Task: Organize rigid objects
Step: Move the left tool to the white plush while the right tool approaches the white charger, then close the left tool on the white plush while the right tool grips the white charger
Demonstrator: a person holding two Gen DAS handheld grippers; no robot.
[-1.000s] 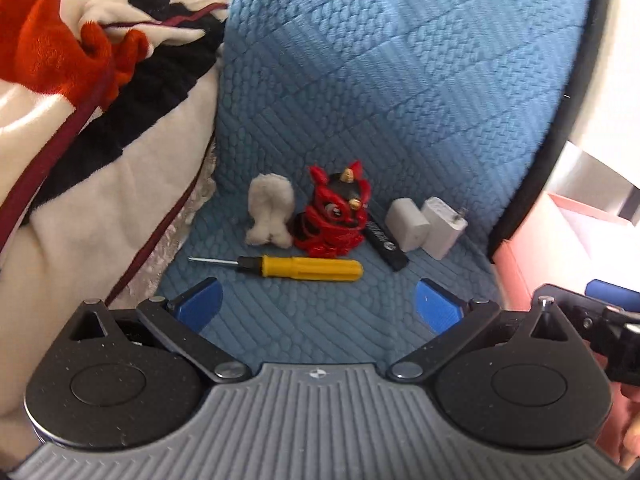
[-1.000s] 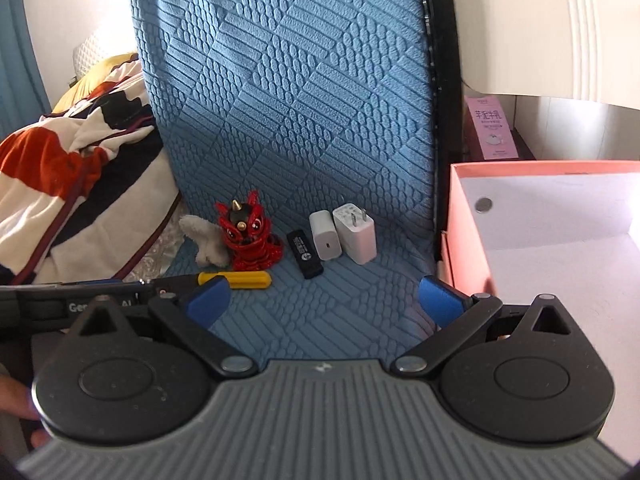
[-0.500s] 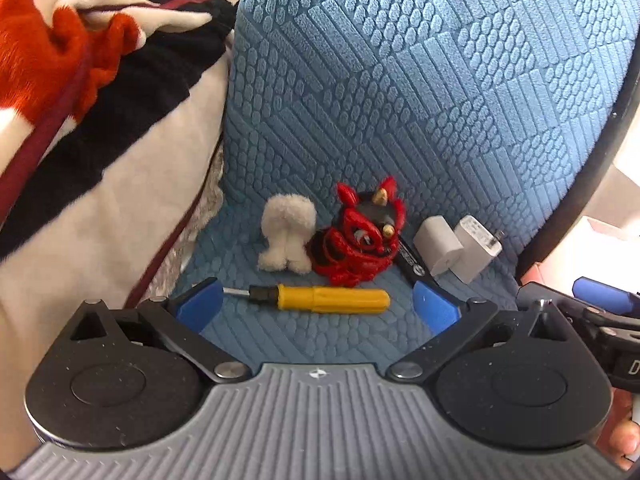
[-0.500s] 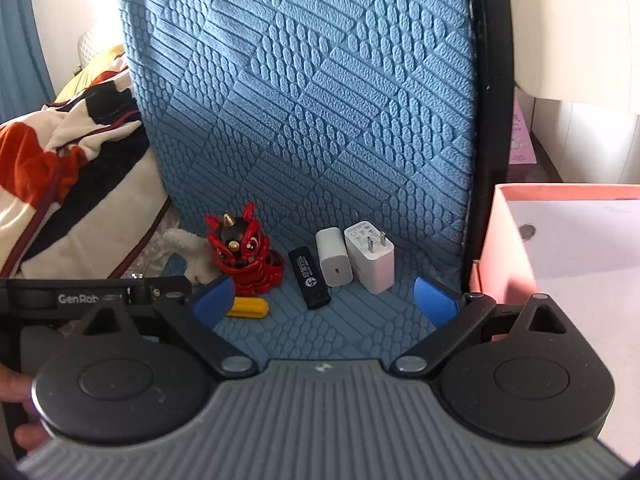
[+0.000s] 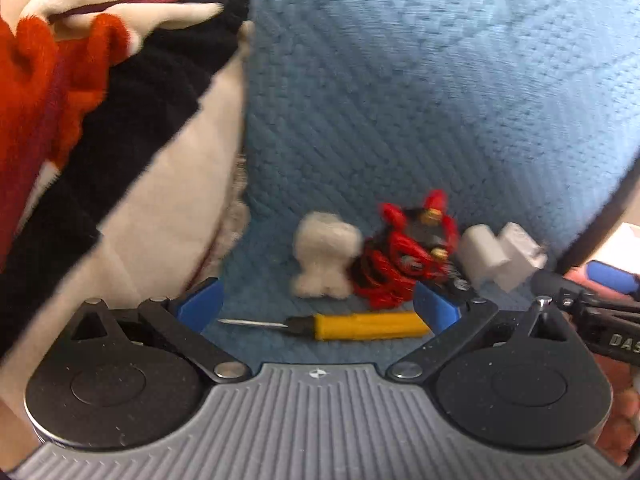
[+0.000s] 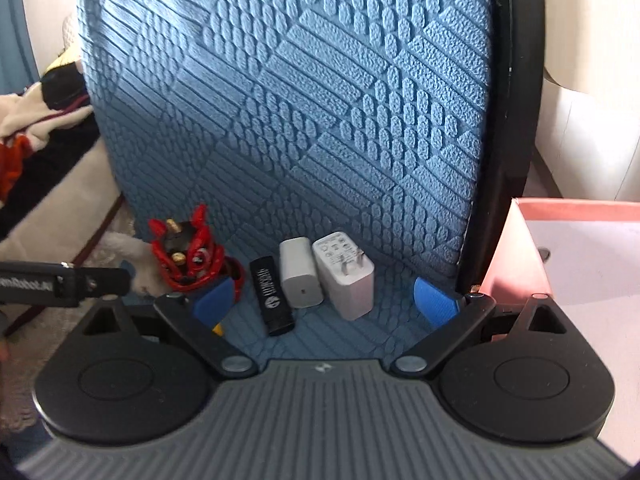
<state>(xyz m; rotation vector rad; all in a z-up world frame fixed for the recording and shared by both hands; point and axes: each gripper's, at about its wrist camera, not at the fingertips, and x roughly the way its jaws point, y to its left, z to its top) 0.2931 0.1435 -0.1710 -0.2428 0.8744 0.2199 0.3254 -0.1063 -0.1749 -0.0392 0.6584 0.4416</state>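
On the blue textured cushion (image 6: 320, 140) lie a yellow-handled screwdriver (image 5: 360, 326), a white fuzzy toy (image 5: 324, 258), a red lion figure (image 5: 404, 256), a black USB stick (image 6: 271, 296) and two white chargers (image 6: 298, 272) (image 6: 347, 274). My left gripper (image 5: 318, 308) is open, its blue pads either side of the screwdriver. My right gripper (image 6: 324, 300) is open, with the stick and both chargers between its pads. The lion also shows in the right wrist view (image 6: 188, 254).
A striped black, white and orange blanket (image 5: 100, 140) lies left of the cushion. A pink box (image 6: 580, 256) with a white inside stands at the right. A black frame edge (image 6: 508, 160) runs along the cushion's right side.
Both grippers have moved closer to the objects. The screwdriver now sits between my left pads, and the chargers and stick sit between my right pads.
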